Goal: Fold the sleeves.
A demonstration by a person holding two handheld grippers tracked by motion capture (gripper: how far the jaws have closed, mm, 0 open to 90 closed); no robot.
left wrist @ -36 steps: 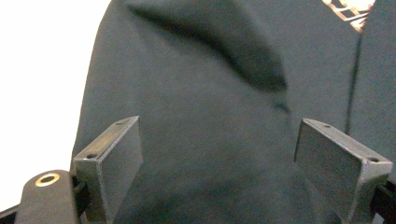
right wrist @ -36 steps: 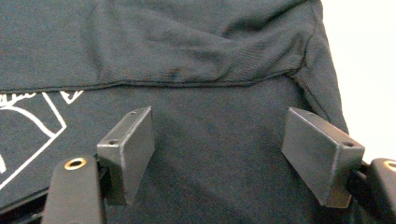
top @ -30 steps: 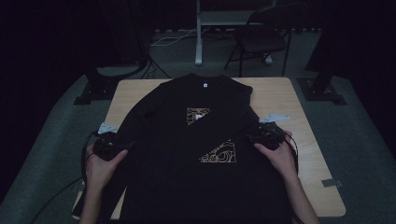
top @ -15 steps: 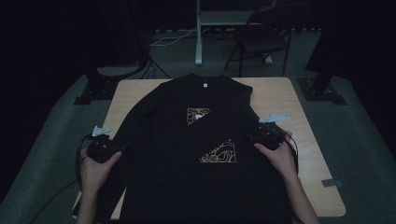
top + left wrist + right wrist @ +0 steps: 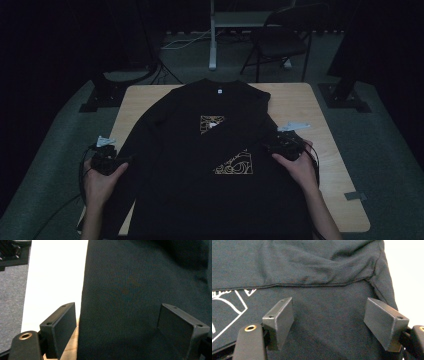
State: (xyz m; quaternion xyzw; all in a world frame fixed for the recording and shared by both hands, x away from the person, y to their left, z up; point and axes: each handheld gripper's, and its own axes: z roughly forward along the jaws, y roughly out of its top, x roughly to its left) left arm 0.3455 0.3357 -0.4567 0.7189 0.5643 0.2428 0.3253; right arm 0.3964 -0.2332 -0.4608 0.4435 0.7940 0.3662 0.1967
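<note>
High view: black long-sleeve shirt (image 5: 200, 165) lies flat on wooden table (image 5: 310, 107), collar toward far edge, hem at near edge. Right sleeve is folded diagonally across chest, covering part of gold print (image 5: 234, 164). Surroundings: folding chair (image 5: 280, 42) and a metal stand (image 5: 215, 35) beyond far edge; black stand bases on floor at both far corners; tape piece (image 5: 354, 195) on table near right edge. Left gripper (image 5: 106, 159) sits at shirt's left edge, jaws wide apart, holding nothing; left gripper view shows one jaw over bare wood, other over fabric. Right gripper (image 5: 286, 145) at shirt's right side, jaws wide apart above cloth, holding nothing. Bare wood remains along left, right and far margins.
</note>
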